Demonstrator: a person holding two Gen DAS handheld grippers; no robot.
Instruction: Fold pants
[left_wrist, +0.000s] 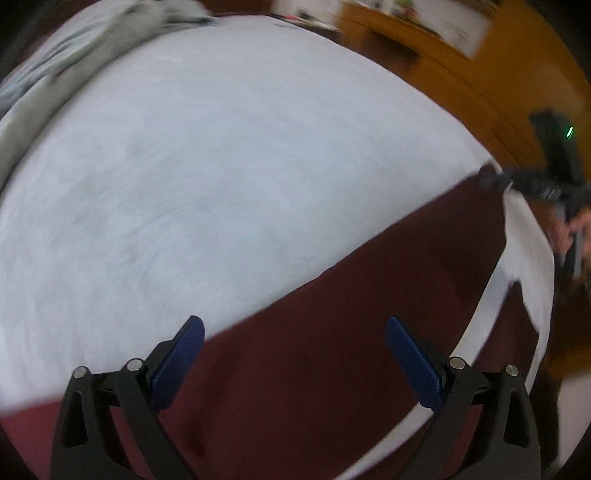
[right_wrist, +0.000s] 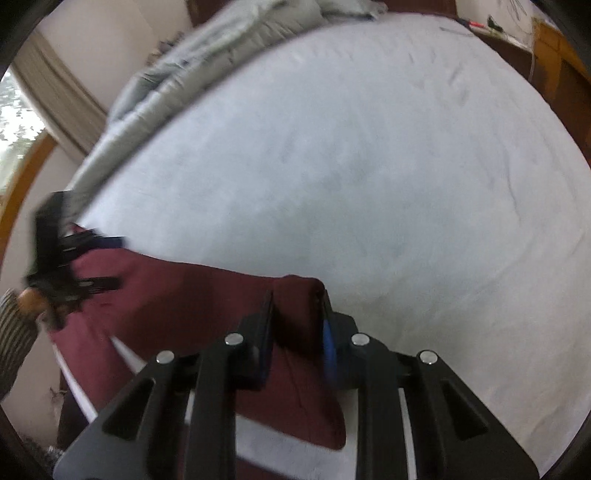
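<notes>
Maroon pants (left_wrist: 332, 350) spread along near edge of white bed sheet (left_wrist: 221, 184). Grey duvet (right_wrist: 192, 62) bunched at far side, wood furniture (left_wrist: 461, 74) beyond bed. Left gripper (left_wrist: 295, 325) over pants, fingers wide apart, nothing btwn. Right gripper (right_wrist: 297, 314) clamped on raised pants fold. Only right view shows window (right_wrist: 18, 122) + curtain (right_wrist: 55, 99); both views blurred.
</notes>
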